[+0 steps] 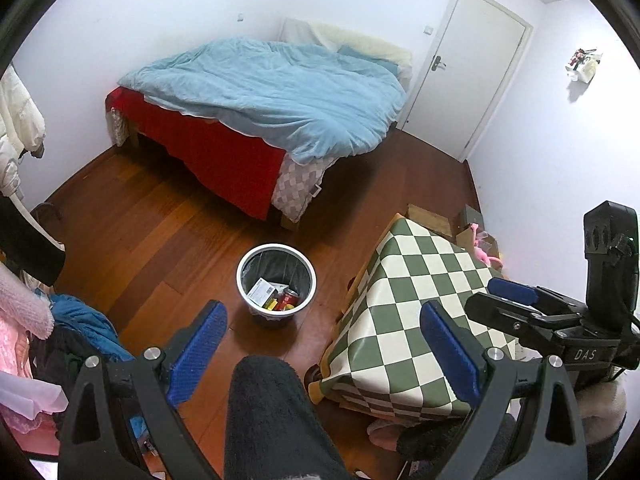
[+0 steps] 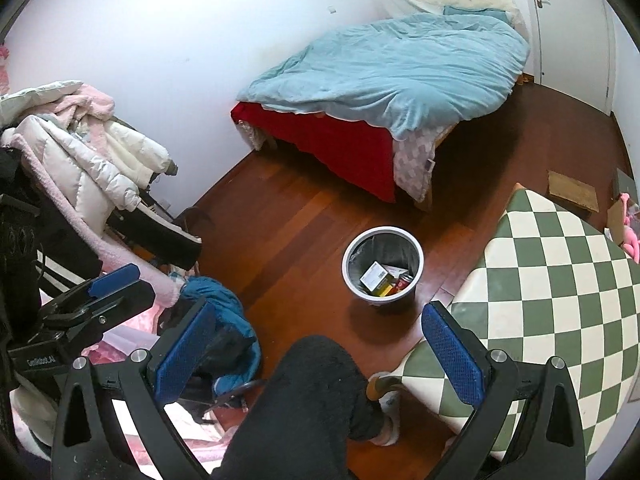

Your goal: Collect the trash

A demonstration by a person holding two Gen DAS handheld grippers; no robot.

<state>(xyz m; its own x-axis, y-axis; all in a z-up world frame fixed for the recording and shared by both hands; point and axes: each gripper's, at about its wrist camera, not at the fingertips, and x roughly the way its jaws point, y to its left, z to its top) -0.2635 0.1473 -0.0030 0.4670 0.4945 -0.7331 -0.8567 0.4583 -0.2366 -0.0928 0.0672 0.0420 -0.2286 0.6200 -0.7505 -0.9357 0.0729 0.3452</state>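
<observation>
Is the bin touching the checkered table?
Apart. The right wrist view shows bare floor between the bin and the table; the left wrist view agrees.

The wood floor (image 1: 168,240) is bare all around the round bin (image 1: 276,280), so there is lots of room to reach it from above. The bin's top is open. The checkered table (image 1: 416,304) stands close on its right side. A person's dark leg (image 2: 304,400) sits low in front. A pile of clothes (image 2: 80,168) blocks the left. The big bed (image 1: 272,96) fills the far side.
</observation>
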